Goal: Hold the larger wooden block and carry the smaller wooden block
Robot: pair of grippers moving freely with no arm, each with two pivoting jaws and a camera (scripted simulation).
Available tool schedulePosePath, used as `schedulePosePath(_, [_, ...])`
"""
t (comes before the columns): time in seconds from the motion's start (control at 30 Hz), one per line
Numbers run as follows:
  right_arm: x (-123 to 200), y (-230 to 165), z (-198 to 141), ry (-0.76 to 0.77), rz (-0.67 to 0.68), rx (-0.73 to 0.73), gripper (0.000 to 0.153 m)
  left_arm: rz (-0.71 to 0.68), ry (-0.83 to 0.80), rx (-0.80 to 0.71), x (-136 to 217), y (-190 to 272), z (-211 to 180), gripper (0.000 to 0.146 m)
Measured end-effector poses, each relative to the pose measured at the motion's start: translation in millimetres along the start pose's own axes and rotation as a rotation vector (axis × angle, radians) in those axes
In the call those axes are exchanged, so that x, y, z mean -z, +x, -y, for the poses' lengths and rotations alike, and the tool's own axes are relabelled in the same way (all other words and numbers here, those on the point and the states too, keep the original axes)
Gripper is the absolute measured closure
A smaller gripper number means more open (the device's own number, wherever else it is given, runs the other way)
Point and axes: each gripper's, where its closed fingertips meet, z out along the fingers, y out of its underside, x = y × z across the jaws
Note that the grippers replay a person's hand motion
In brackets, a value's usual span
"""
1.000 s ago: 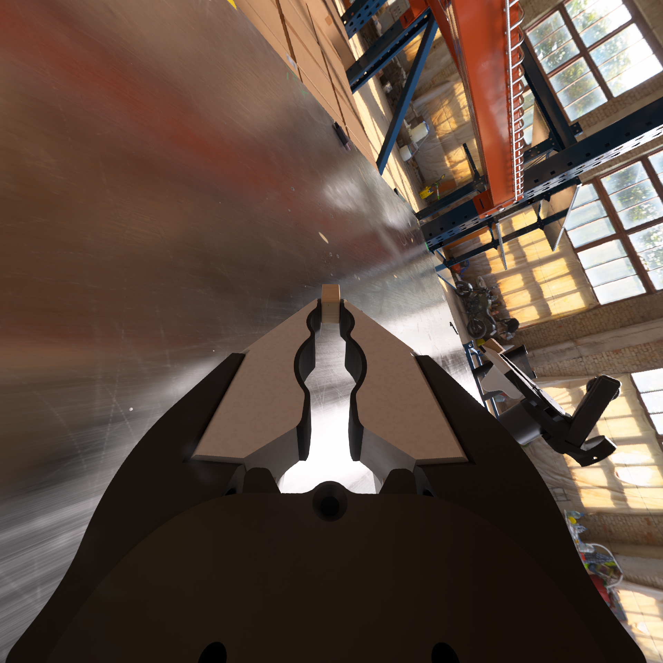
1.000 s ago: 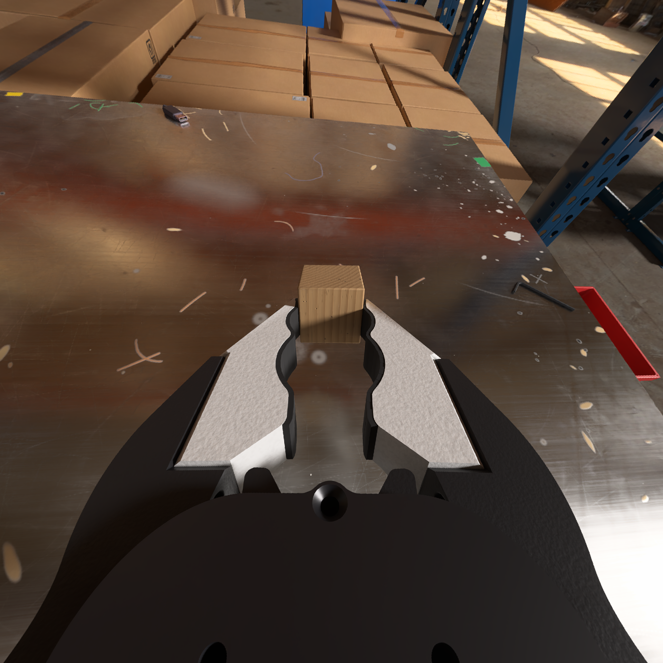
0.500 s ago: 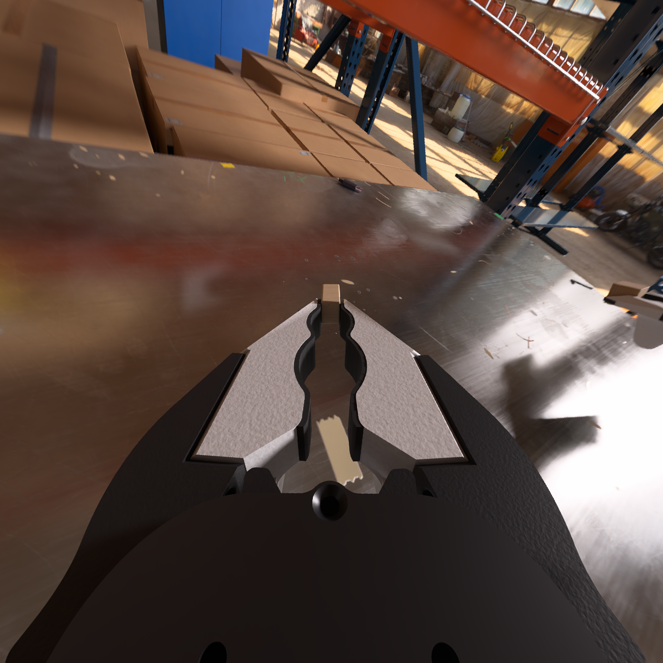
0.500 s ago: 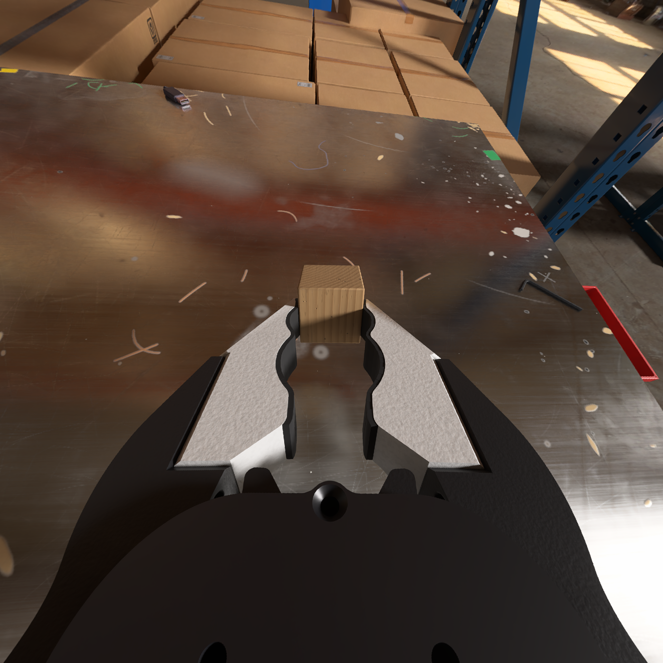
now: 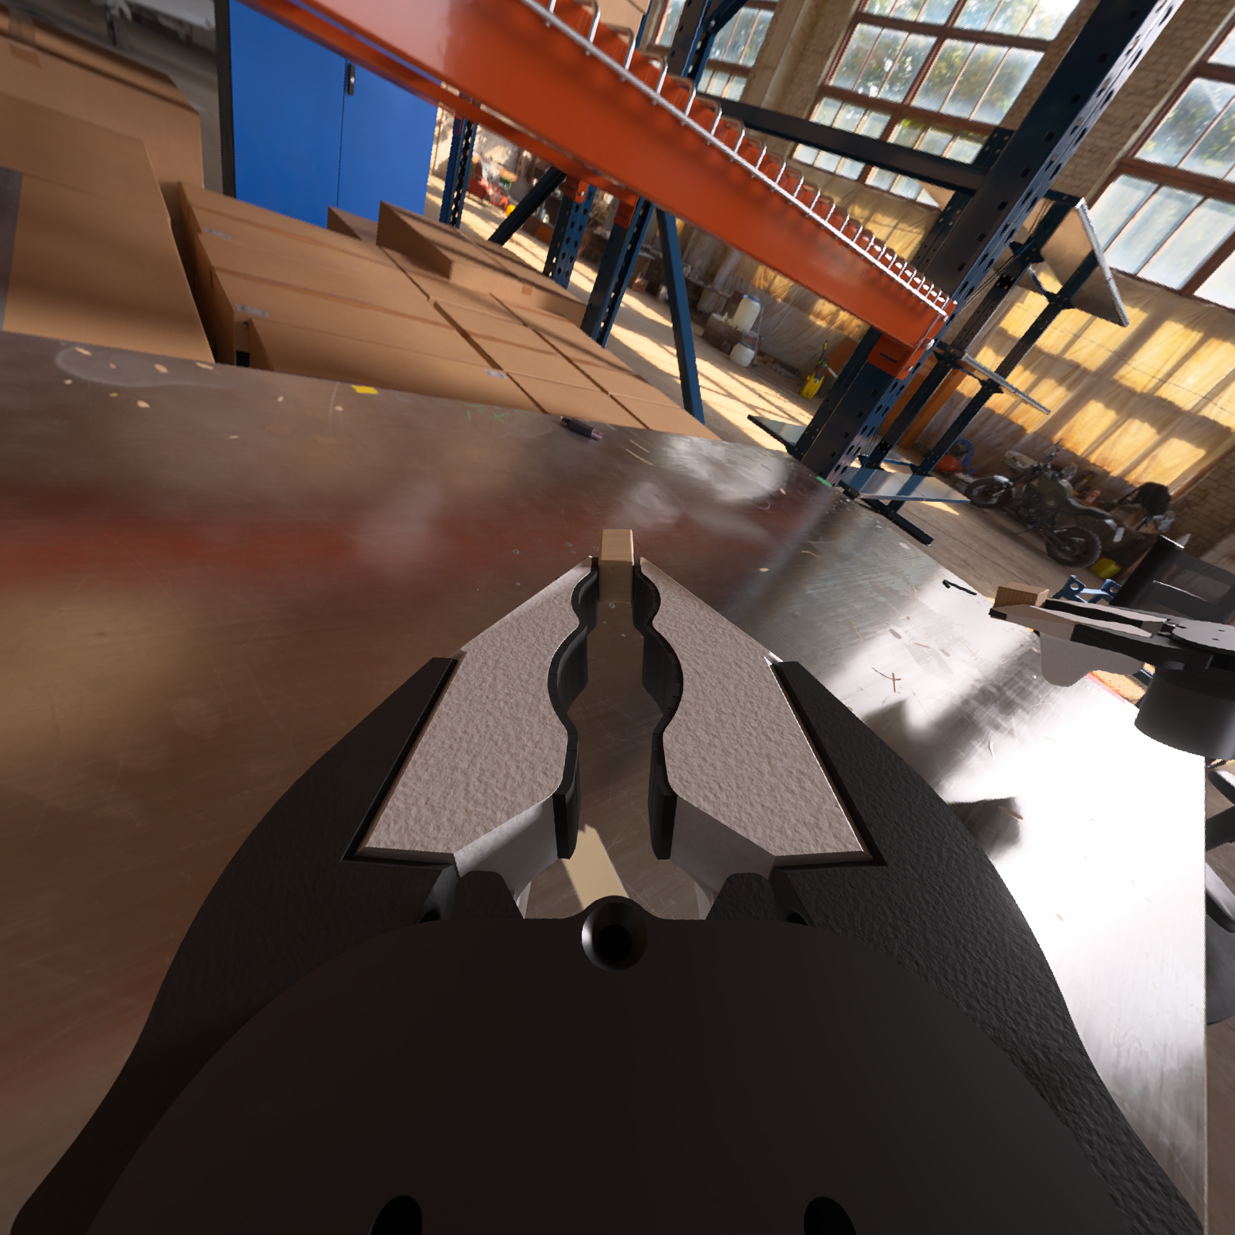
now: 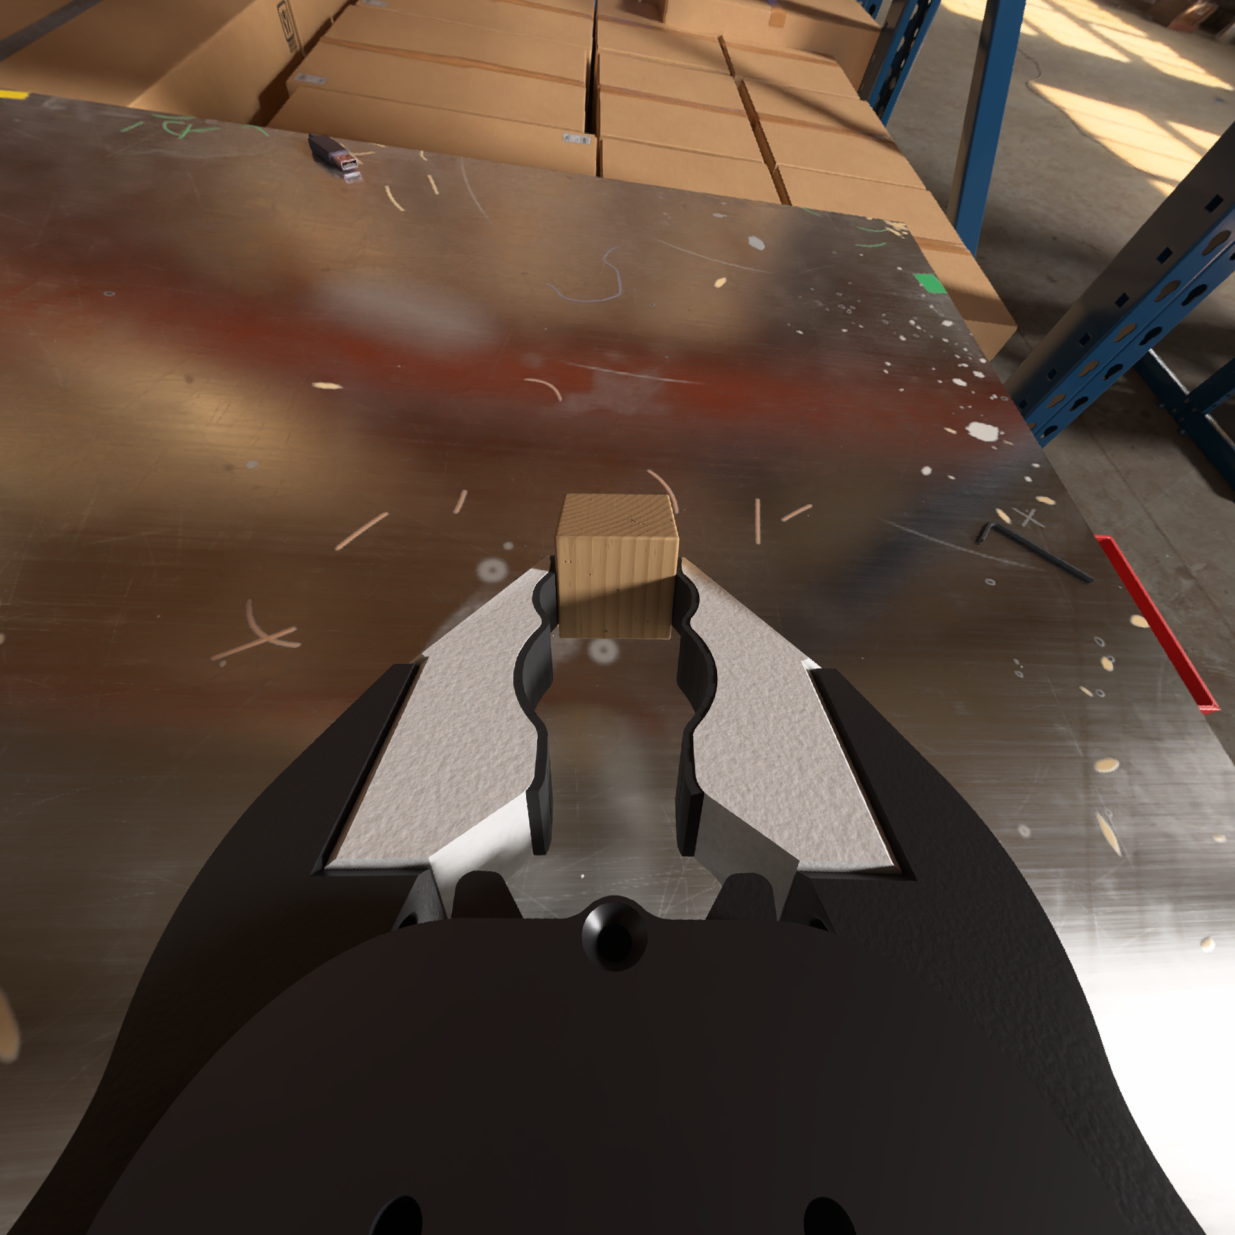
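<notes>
Gripping the smaller wooden block (image 5: 615, 565) at the very tips of its narrow jaws, the left gripper (image 5: 615, 581) hangs above the scuffed metal tabletop (image 5: 234, 601); a pale reflection of the block shows on the metal below, between the finger roots, so the block is lifted clear of the surface. Off to its right, near the tabletop's sunlit side, the right gripper (image 5: 1022, 605) shows side-on with a wooden block at its tip.

From the right wrist view, the right gripper (image 6: 615, 588) has its jaws clamped on the larger wooden block (image 6: 615, 568), a cube with grain lines on its near face, pinched on both sides by the dark fingertips (image 6: 544, 595). I cannot tell whether this block rests on the tabletop (image 6: 267, 434) or sits just above it.

A USB stick (image 6: 334, 157) lies near the far edge of the tabletop, and a black hex key (image 6: 1032, 551) lies near the right edge, close to a red strip (image 6: 1153, 621) along that edge. A small green patch (image 6: 929, 283) marks the far right corner. Stacked cardboard boxes (image 6: 568, 73) stand just beyond the tabletop, with blue rack posts (image 6: 976, 120) to their right. In the left wrist view an orange rack beam (image 5: 601, 127) runs overhead, and a motorcycle (image 5: 1036, 501) is parked by the sunlit wall.
</notes>
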Motion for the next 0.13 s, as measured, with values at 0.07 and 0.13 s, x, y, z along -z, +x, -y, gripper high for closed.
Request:
schedulePosePath(0.07, [-0.3, -1.0, -0.4, -0.003, 0.002, 0.005, 0.12, 0.02, -0.015, -0.007, 0.2, -1.5, -2.8, 0.138])
schedulePosePath(0.13, [-0.2, -1.2, -0.8, -0.005, 0.001, 0.01, 0.12, 0.054, -0.035, -0.037, 0.3, -3.0, -5.9, 0.138])
